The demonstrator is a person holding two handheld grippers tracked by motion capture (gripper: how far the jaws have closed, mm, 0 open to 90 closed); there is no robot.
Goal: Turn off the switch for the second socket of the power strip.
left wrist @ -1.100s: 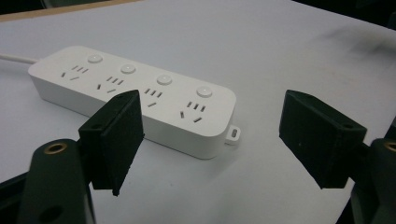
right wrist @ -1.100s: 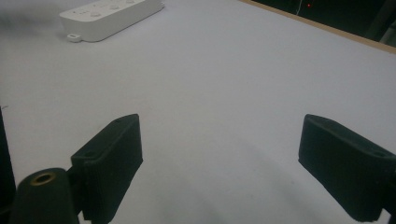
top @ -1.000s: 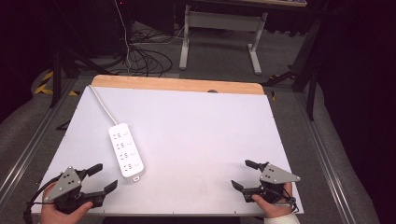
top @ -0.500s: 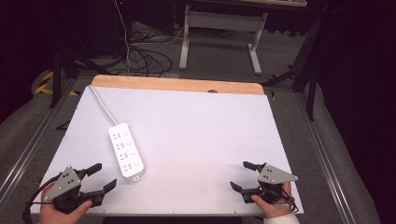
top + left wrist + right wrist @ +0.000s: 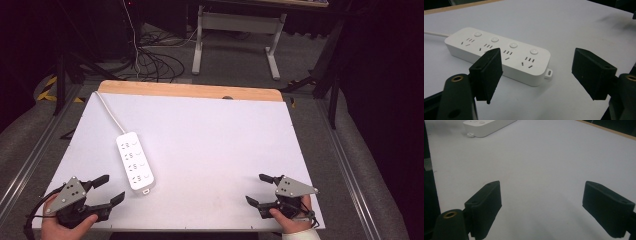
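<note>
power strip [image 5: 135,161], l hand-held gripper [image 5: 111,190] near, agape

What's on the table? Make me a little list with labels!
Table: white top, wooden strip along the far edge
Power strip: white power strip, four sockets with four buttons, lying flat
Cord: white cord running to the far left corner
Left tongs: left tongs open, near the strip, not touching
Right tongs: right tongs open, holding nothing
</note>
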